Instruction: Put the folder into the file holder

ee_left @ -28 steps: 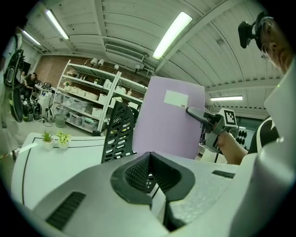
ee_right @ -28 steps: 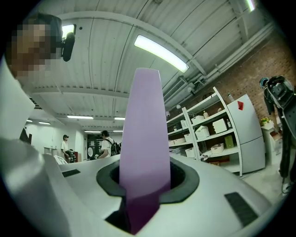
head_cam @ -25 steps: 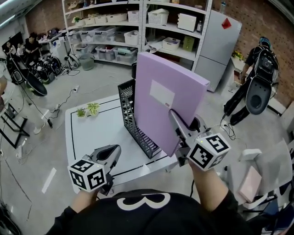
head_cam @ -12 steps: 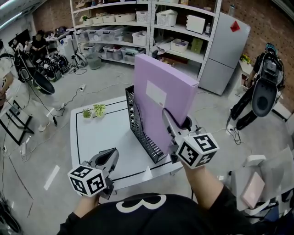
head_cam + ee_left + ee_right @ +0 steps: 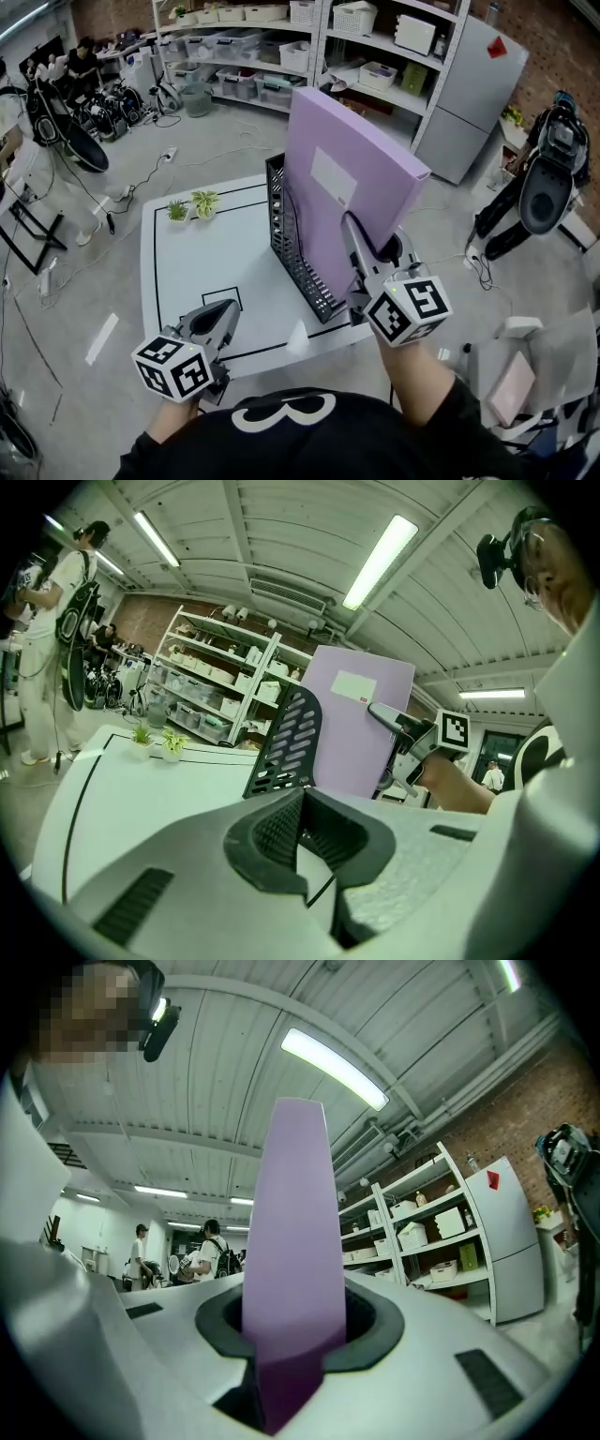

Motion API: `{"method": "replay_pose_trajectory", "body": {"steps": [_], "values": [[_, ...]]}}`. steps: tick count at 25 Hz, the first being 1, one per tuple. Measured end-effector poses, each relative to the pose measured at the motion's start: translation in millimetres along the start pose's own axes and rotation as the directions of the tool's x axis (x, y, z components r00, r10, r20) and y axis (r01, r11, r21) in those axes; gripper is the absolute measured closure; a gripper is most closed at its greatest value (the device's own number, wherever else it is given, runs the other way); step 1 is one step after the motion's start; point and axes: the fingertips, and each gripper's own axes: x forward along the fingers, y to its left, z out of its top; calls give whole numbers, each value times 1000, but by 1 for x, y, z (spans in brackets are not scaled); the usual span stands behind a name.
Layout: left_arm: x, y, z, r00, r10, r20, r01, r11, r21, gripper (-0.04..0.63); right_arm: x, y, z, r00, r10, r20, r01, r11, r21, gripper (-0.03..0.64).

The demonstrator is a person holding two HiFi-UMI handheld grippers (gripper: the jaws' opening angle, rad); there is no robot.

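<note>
Head view: a white table (image 5: 202, 267) edged with a black line stands on a grey concrete floor (image 5: 122, 202). Two small potted plants (image 5: 192, 204) sit near its far left corner. White shelving (image 5: 370, 42) loaded with bins lines the brick back wall, and a grey cabinet (image 5: 473, 94) stands beside it. The black file holder (image 5: 295, 258) stands upright on the table. The right gripper (image 5: 359, 246) clamps the lilac folder (image 5: 352, 187) by its lower edge and holds it upright, slightly tilted, close against the holder's right side. Whether its bottom is inside cannot be told. The left gripper (image 5: 221, 317) hovers over the near table edge, jaws together and empty.
</note>
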Motion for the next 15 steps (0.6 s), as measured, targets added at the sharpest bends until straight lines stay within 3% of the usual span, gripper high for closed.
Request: {"method": "replay_pose_trajectory", "body": {"steps": [15], "values": [[8,18,-16,1000,21,-19,-22,1000,-23,591,-9,-2,-56,1000,0,-22,0,1000,11,472]]}}
